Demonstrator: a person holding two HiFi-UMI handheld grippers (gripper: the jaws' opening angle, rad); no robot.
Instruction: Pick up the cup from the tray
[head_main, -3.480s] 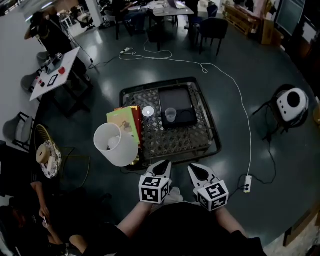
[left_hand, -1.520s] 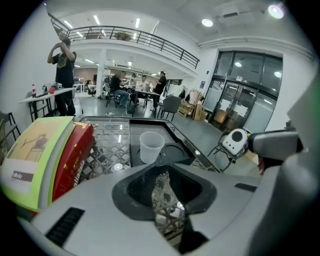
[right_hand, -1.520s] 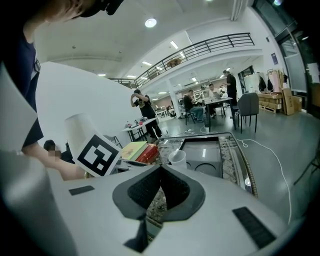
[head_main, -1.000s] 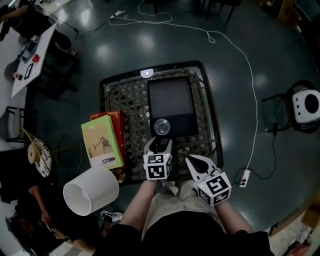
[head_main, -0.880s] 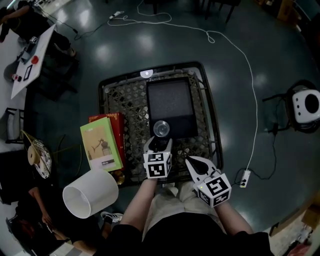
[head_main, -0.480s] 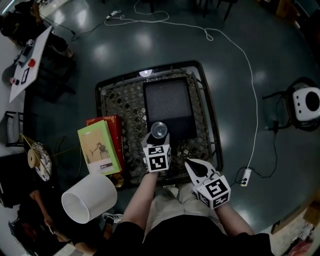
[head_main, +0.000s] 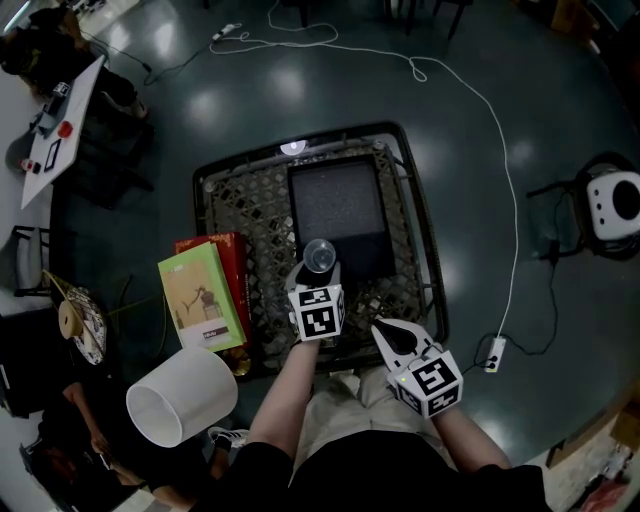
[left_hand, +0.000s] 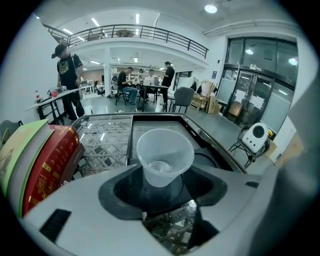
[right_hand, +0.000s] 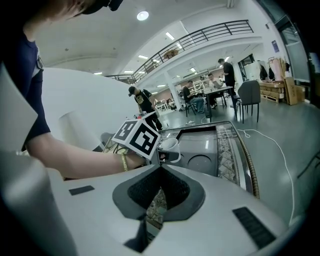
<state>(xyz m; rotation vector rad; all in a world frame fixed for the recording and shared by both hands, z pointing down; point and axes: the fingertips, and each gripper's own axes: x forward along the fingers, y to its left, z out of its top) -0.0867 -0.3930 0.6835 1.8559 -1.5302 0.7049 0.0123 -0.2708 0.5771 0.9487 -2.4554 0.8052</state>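
A clear plastic cup (head_main: 319, 255) stands upright at the near left corner of the dark tray (head_main: 338, 200). In the left gripper view the cup (left_hand: 164, 154) sits between the jaws, just left of a round hollow in the tray (left_hand: 212, 161). My left gripper (head_main: 319, 270) (left_hand: 162, 189) is open wide around the cup's base, and its pads do not visibly press on it. My right gripper (head_main: 390, 334) (right_hand: 160, 172) hangs shut and empty at the table's near edge. From there the cup (right_hand: 170, 146) shows beside the left gripper's marker cube (right_hand: 139, 137).
The tray lies on a black mesh table (head_main: 250, 210) with a raised rim. A green book (head_main: 198, 298) on a red box (head_main: 236, 252) lies at its left edge. A white lampshade (head_main: 180, 395) is near left. A white cable (head_main: 505, 200) and power strip (head_main: 494, 354) run on the floor to the right.
My left gripper has moved forward until its jaws stand around the cup. The cup has stayed in place on the tray. The right gripper has barely moved.
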